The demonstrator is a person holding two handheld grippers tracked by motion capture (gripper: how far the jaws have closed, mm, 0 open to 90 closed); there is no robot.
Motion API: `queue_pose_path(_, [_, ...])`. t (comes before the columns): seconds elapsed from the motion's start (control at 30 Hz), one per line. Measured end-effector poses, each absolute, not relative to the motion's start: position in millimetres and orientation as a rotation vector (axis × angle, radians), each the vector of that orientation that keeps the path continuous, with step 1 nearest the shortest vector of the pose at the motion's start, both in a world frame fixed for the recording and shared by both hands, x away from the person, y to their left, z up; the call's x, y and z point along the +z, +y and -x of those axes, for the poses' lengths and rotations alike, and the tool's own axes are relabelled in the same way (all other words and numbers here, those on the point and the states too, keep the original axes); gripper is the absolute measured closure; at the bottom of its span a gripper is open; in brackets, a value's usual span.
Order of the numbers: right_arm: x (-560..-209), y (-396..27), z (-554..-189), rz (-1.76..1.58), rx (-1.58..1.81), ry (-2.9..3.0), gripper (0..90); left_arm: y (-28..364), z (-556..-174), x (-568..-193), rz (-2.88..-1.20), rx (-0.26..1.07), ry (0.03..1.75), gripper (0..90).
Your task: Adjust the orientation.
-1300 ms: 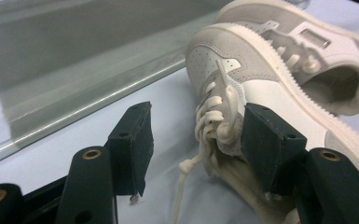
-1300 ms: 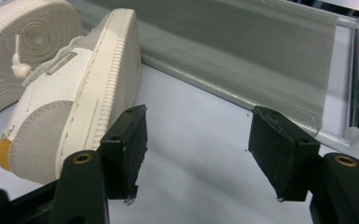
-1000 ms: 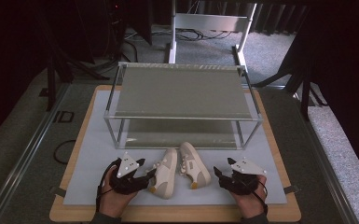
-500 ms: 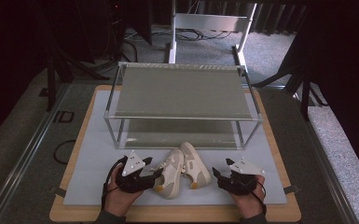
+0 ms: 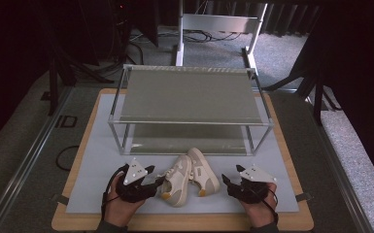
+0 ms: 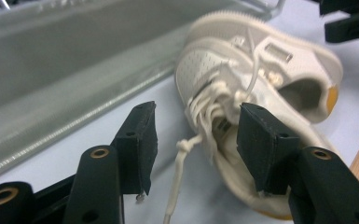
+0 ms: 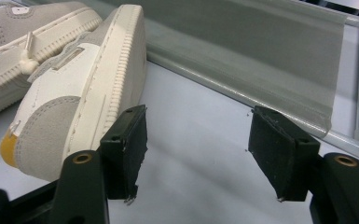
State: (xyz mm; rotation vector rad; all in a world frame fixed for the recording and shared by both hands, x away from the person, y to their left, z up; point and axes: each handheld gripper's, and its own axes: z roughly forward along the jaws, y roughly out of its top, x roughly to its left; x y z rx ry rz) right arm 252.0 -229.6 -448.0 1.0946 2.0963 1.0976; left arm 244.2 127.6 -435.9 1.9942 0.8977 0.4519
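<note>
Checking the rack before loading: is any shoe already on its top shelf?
No. In the high view the rack's top shelf is bare, and both shoes lie on the white mat in front of it.

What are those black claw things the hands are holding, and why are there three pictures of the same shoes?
Those claws are grippers, tools a person squeezes to pick things up. The person holds a left gripper and a right gripper. One picture comes from a camera high above the table. The other two come from little cameras riding on each gripper, so you see its two black jaws up close. On the white mat lie two small cream shoes, the left shoe and the right shoe, touching each other. Behind them stands a metal shoe rack with two shelves. Both grippers are open and hold nothing. The left one is right at its shoe's laces.
</note>
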Motion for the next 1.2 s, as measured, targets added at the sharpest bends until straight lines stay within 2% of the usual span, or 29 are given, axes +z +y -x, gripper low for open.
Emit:
queue_pose_path(0.57, [-448.1,-230.8,-252.1,-1.091,1.083,2.094,36.8,119.6,-257.2,-453.5,-2.055,0.369,0.916,50.7])
queue_pose_path(0.87, [-447.5,-232.7,-252.1,-1.091,1.079,2.087,36.8,113.8,-266.0,-456.0,-2.05,0.305,0.942,67.2])
queue_pose_path(0.97, [-447.3,-233.0,-252.2,-1.091,1.08,2.084,36.8,114.6,-265.0,-456.0,-2.033,0.291,0.945,77.0])
queue_pose_path(1.13, [-447.8,-232.4,-252.0,-1.085,1.071,2.084,36.8,120.5,-266.2,-455.1,-1.971,0.238,0.97,80.2])
queue_pose_path(1.2, [-448.1,-232.7,-252.4,-1.087,1.071,2.085,36.8,121.9,-265.8,-453.1,-1.966,0.257,0.988,80.9])
